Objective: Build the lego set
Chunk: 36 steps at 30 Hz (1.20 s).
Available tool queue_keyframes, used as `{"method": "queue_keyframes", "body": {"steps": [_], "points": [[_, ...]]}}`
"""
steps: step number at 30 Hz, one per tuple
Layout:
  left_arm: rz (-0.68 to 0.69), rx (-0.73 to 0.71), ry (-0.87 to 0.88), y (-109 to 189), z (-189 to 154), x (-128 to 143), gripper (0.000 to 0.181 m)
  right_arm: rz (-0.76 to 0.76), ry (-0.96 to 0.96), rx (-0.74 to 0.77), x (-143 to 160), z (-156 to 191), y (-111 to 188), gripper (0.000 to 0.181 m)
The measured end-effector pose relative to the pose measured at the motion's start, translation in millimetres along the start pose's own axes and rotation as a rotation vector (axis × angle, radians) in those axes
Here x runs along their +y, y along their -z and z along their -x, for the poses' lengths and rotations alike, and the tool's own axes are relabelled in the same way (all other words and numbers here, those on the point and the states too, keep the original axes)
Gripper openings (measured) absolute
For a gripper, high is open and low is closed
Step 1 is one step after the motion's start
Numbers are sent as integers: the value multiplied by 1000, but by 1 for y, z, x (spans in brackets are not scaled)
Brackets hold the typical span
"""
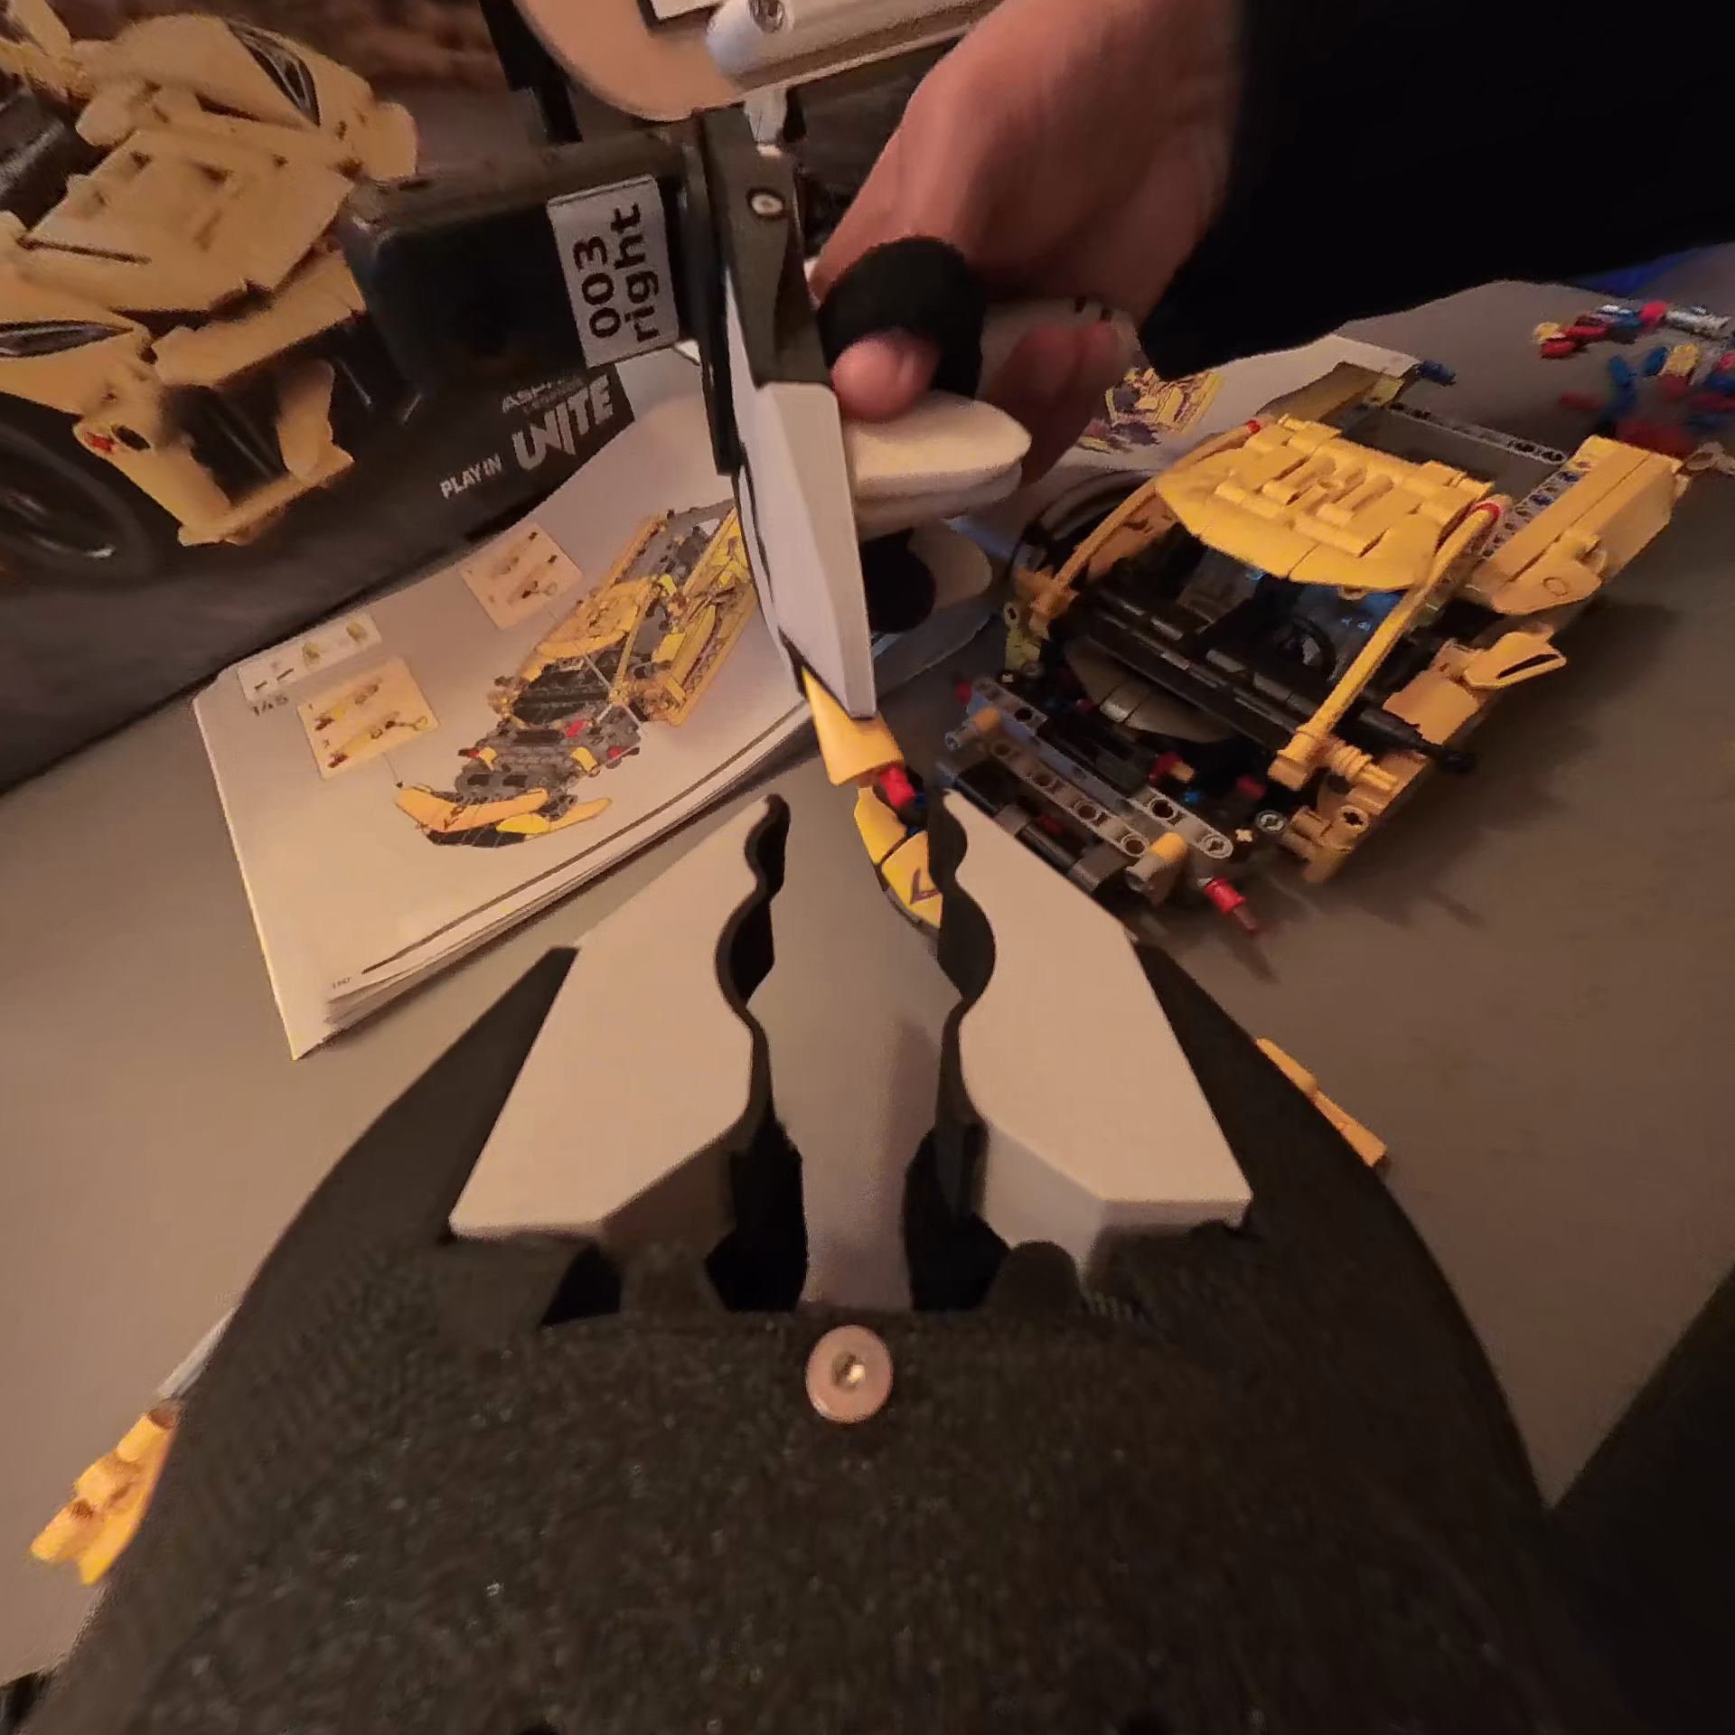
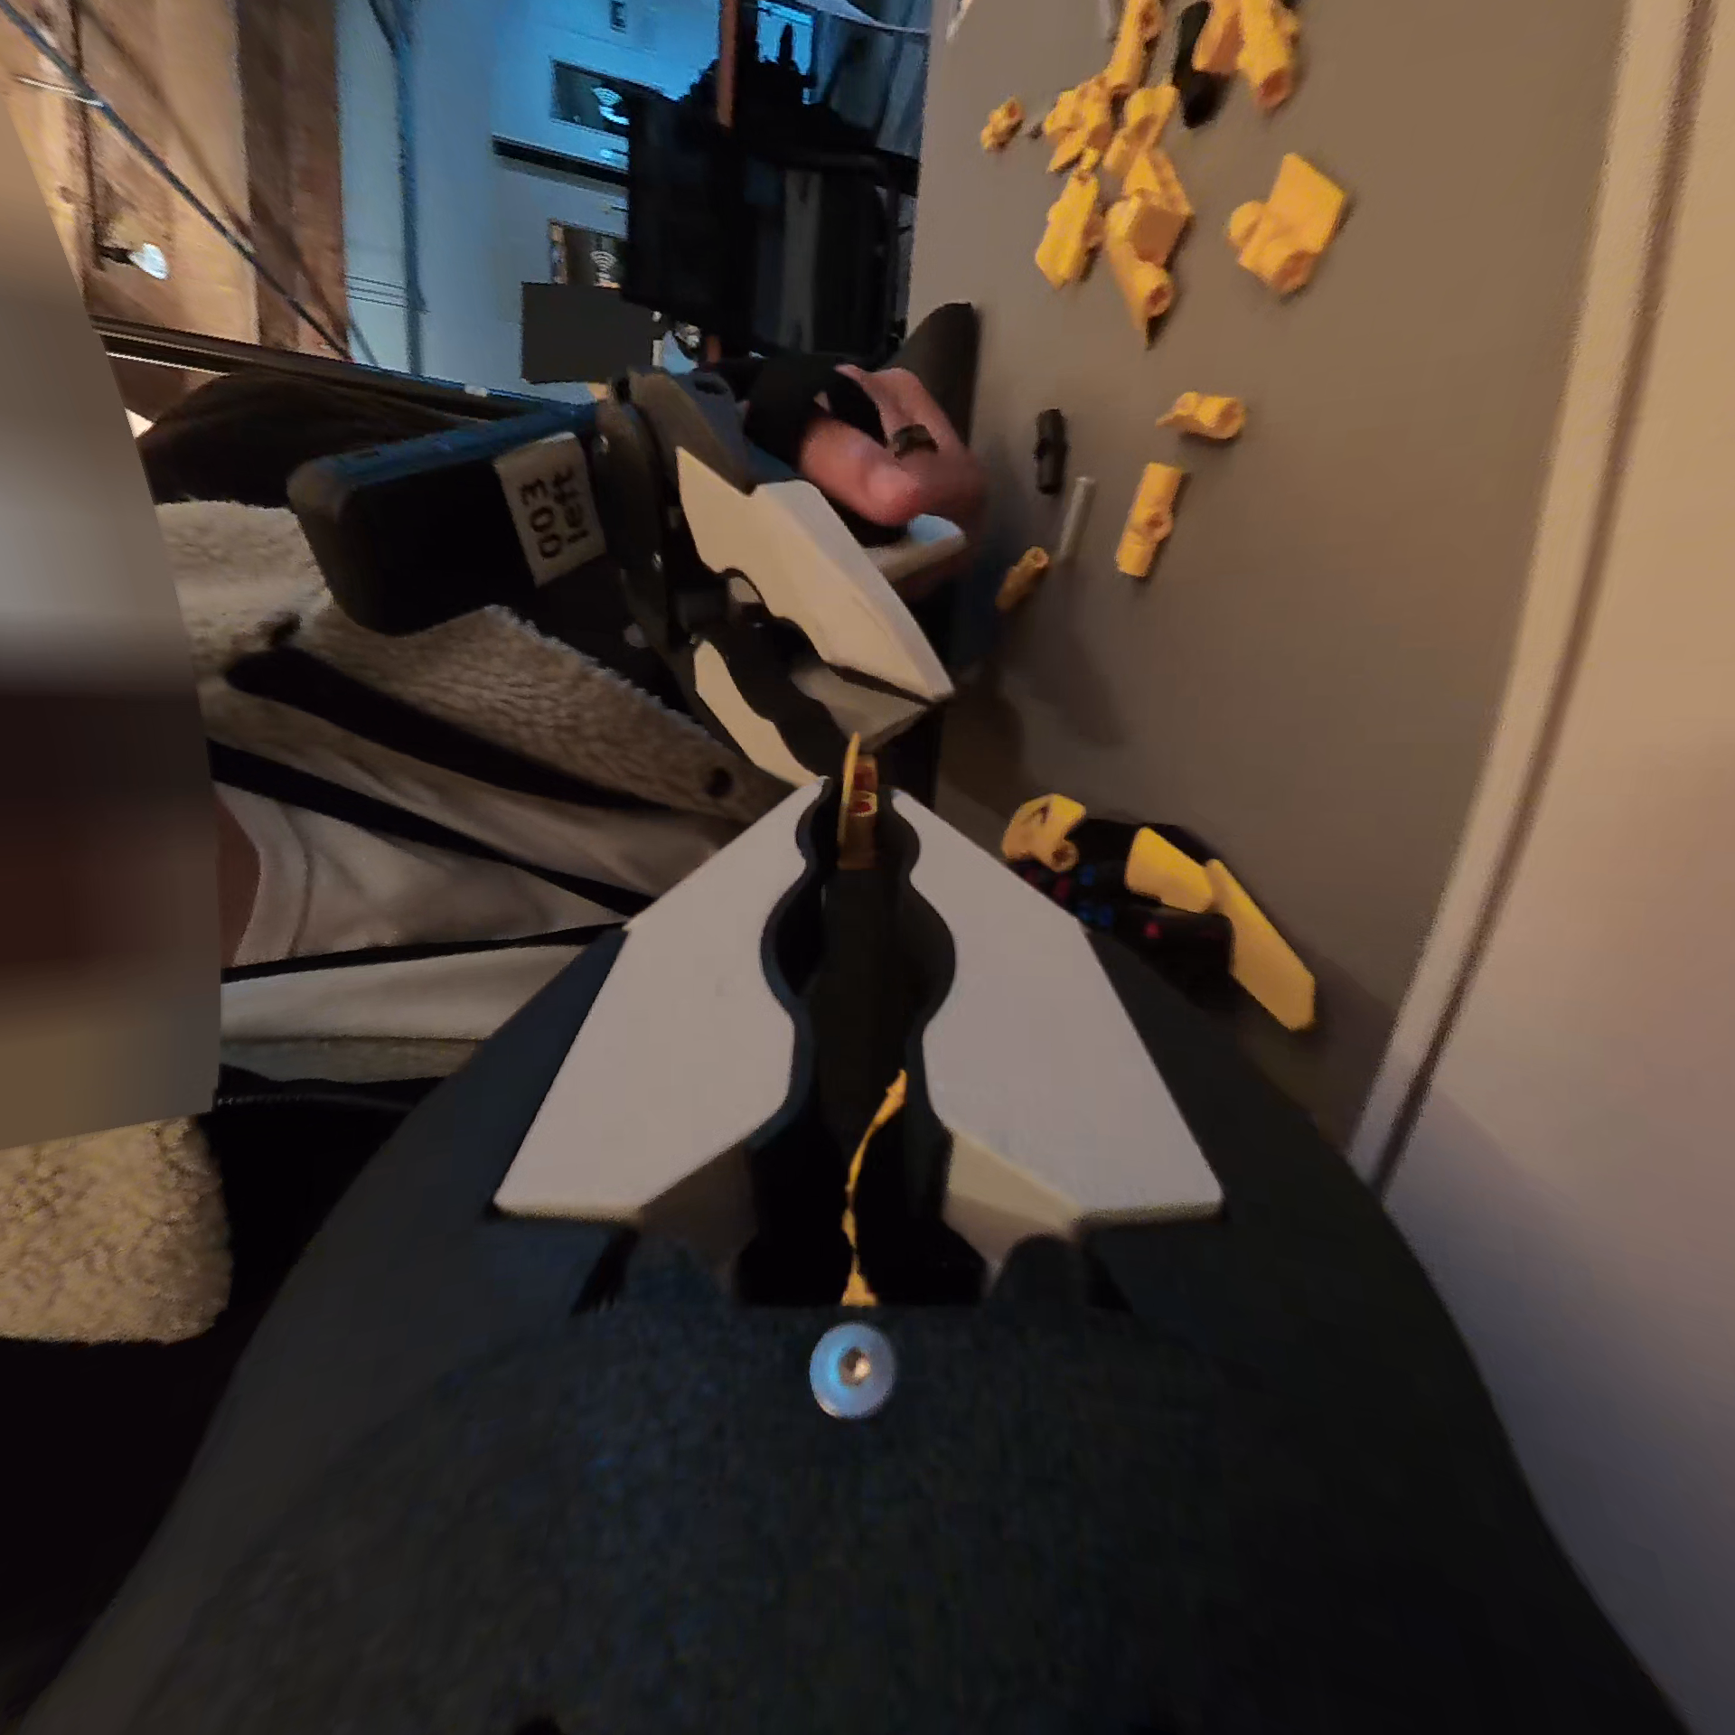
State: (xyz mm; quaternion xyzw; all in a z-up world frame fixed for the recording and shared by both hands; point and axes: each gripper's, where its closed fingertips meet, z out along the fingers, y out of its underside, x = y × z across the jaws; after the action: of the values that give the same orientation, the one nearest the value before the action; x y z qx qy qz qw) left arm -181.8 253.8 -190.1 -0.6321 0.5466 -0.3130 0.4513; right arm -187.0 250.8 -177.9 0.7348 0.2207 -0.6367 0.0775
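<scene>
The slim yellow plastic panel piece with red pins (image 1: 868, 751) hangs clenched in the right gripper (image 1: 850, 699), its long axis running down and nearer, toward the left gripper (image 1: 859, 826), whose jaws stand parted just beneath (nothing inside them). White printed labels mark both tools; box and booklet carry print too.

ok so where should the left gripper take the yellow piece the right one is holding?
Probably its free lower end, below the red pin. The right gripper pinches the top of the yellow piece from above, so bring the open left gripper in from the near side and close across the narrow width.
</scene>
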Motion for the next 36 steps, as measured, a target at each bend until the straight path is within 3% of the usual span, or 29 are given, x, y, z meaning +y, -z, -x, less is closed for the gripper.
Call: {"method": "queue_keyframes", "body": {"steps": [2, 5, 8, 12, 16, 18, 23, 27, 31, 34, 36], "points": [[-15, 13, 7, 1, -2, -3, 28, 1, 8, 14, 0, 1, -4, 6], [-83, 28, 27, 9, -2, -14, 12, 13, 42, 59, 1, -5, -9, 7], [-58, 67, 36, 7, -7, -9, 0, 1, 105, 95, 0, -7, -7, 6], [-80, 46, 27, 10, -5, -12, 0, -19, 74, 116, 0, -10, -2, 6], [-97, 50, 88, 11, 0, -15, 28, -142, 14, 52, -13, -3, 6, 6], [-80, 39, 91, 9, 1, -12, 31, -201, -4, 20, -19, 1, 3, 6], [-59, 13, 83, 8, 4, -10, 18, -244, 21, -17, -24, 12, -7, 6], [-66, 13, 102, 10, 7, -10, 15, -219, 136, 59, -25, 10, -5, 8], [-93, 93, 191, 12, 3, -12, 7, -159, 349, 217, -22, 2, 2, 25], [-134, 171, 293, 15, 0, -17, 4, -101, 553, 287, -15, 8, 2, 13], [-147, 203, 365, 16, 2, -18, 4, -46, 655, 339, -9, 8, 2, 18]]}}
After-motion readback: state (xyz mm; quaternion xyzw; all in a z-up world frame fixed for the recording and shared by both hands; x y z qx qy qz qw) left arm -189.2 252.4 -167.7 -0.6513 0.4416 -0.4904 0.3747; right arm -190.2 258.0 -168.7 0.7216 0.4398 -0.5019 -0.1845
